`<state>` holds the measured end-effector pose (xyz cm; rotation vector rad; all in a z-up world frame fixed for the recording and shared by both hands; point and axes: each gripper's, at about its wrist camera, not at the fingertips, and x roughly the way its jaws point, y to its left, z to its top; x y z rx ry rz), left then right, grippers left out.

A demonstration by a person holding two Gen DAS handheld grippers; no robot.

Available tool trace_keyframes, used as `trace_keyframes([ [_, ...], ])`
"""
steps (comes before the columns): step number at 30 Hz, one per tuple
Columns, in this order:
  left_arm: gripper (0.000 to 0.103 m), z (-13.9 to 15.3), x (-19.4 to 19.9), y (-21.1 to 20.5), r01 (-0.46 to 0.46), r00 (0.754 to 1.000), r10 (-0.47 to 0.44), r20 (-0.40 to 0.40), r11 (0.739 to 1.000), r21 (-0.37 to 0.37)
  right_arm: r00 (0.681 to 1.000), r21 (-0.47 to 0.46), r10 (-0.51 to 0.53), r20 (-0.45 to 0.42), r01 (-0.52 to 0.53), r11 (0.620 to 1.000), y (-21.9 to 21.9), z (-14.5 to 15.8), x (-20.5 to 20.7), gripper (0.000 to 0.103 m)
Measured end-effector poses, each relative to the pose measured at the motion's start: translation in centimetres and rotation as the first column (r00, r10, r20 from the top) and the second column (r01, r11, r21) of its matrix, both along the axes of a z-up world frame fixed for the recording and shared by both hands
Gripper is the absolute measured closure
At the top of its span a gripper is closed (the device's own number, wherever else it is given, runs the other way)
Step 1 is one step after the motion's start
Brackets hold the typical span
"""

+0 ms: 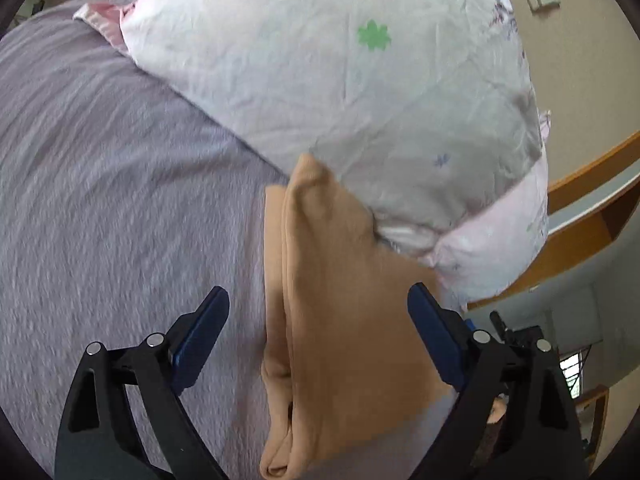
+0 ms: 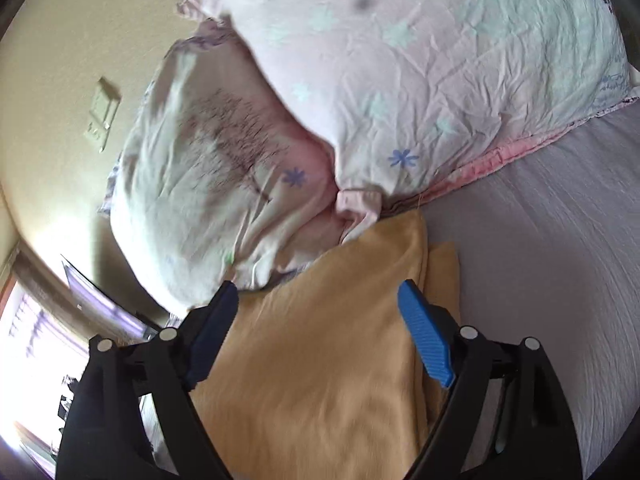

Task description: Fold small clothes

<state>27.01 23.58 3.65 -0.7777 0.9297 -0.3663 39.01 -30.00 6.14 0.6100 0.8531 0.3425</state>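
Lavender ribbed bedsheet (image 1: 100,184) covers the bed and fills most of both views, with a beige wall and a pale wall switch plate (image 2: 102,114) behind the head end. Two plump white pillows printed with small green and blue flowers (image 1: 340,80) are heaped against that wall, one partly over the other.

Next in size is the task's thing, a tan knit garment (image 1: 340,340), lying on the sheet with its far end tucked against the lower pillow. It looks already folded: a long doubled edge runs along its left side in the left wrist view, and a second layer peeks out beside the top one in the right wrist view. Judging from that, at least one fold is made; whether a final crosswise fold or only tidying is left cannot be told from here.

Left tongs (image 1: 318,336) stand wide apart above the garment, holding nothing. Right tongs (image 2: 318,332) are likewise spread and empty, straddling the tan cloth.
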Motion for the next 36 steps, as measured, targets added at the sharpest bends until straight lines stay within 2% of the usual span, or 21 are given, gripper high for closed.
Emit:
trace_keyframes([
  [3, 0.021, -1.8, -0.5, -1.9, 0.045, 0.997, -0.045, -0.061, 0.999, -0.009, 0.999, 0.000, 0.037, -0.009, -0.037, 0.999, 1.1, 0.3, -1.7, 0.021],
  [5, 0.024, -1.8, -0.7, -2.5, 0.037, 0.999, -0.037, -0.039, 0.999, 0.019, 0.999, 0.005, 0.050, -0.010, -0.050, 0.999, 1.2, 0.6, -2.8, 0.021],
  [7, 0.027, -2.0, -0.7, -2.3, 0.025, 0.999, -0.025, -0.042, 1.000, 0.006, 0.998, -0.001, 0.055, 0.005, -0.055, 0.998, 1.3, 0.6, -3.5, 0.020],
  [9, 0.044, -2.6, -0.4, -2.7, 0.030, 0.997, -0.032, -0.070, 0.999, -0.020, 0.998, -0.003, 0.054, 0.039, -0.054, 0.999, 0.7, 1.2, -4.3, 0.018],
  [11, 0.063, -2.8, -0.5, -3.6, -0.004, 0.996, 0.003, -0.085, 1.000, -0.015, 0.995, 0.017, 0.027, 0.100, -0.029, 0.999, 0.1, 1.3, -5.1, 0.016],
  [13, 0.082, -3.4, -0.5, -3.6, -0.037, 0.992, 0.029, -0.122, 0.997, -0.066, 0.989, 0.068, -0.009, 0.149, -0.001, 0.998, -0.8, 0.9, -5.9, 0.016],
  [15, 0.088, -2.6, -0.5, -3.7, -0.068, 0.992, 0.055, -0.112, 0.992, -0.110, 0.987, 0.127, -0.046, 0.154, 0.026, 0.992, -1.8, 0.3, -6.3, 0.016],
  [18, 0.089, 0.6, -0.4, -5.0, -0.059, 0.997, 0.053, -0.054, 0.991, -0.118, 0.980, 0.142, -0.079, 0.184, 0.053, 0.988, -2.8, 0.7, -6.7, 0.016],
  [21, 0.090, 5.0, 0.4, -8.8, 0.007, 1.000, -0.004, 0.025, 0.991, -0.133, 0.974, 0.159, -0.108, 0.199, 0.076, 0.984, -3.6, 0.9, -7.1, 0.016],
  [24, 0.090, 7.9, 1.9, -15.8, 0.114, 0.990, -0.102, 0.095, 0.985, -0.131, 0.970, 0.195, -0.130, 0.204, 0.090, 0.977, -4.4, 0.9, -7.3, 0.016],
  [26, 0.090, 8.1, 3.2, -21.3, 0.197, 0.977, -0.183, 0.107, 0.972, -0.132, 0.967, 0.178, -0.148, 0.206, 0.112, 0.978, -4.8, 0.9, -7.4, 0.016],
  [29, 0.090, 5.5, 4.9, -30.0, 0.323, 0.946, -0.316, 0.066, 0.931, -0.169, 0.966, 0.159, -0.157, 0.205, 0.125, 0.979, -5.4, 0.8, -7.4, 0.016],
  [30, 0.090, 4.3, 5.6, -32.6, 0.365, 0.931, -0.363, 0.049, 0.910, -0.196, 0.967, 0.143, -0.156, 0.200, 0.129, 0.981, -5.6, 0.6, -7.4, 0.016],
  [31, 0.090, 2.9, 6.2, -35.0, 0.405, 0.911, -0.412, 0.029, 0.877, -0.260, 0.968, 0.129, -0.164, 0.189, 0.141, 0.982, -5.8, 0.4, -7.3, 0.016],
  [33, 0.089, 1.8, 6.4, -36.8, 0.419, 0.894, -0.447, 0.015, 0.825, -0.379, 0.971, 0.146, -0.177, 0.162, 0.154, 0.977, -6.3, -0.2, -7.2, 0.016],
  [34, 0.086, 2.0, 6.1, -36.6, 0.413, 0.898, -0.439, 0.024, 0.823, -0.391, 0.970, 0.171, -0.183, 0.161, 0.155, 0.973, -6.6, -0.3, -7.3, 0.015],
  [35, 0.074, 2.7, 5.8, -36.2, 0.434, 0.892, -0.447, 0.067, 0.807, -0.400, 0.970, 0.182, -0.188, 0.155, 0.159, 0.970, -6.9, -0.4, -7.3, 0.015],
  [36, 0.061, 3.7, 5.3, -35.3, 0.454, 0.887, -0.448, 0.110, 0.805, -0.382, 0.969, 0.174, -0.192, 0.154, 0.165, 0.971, -7.1, -0.3, -7.3, 0.015],
])
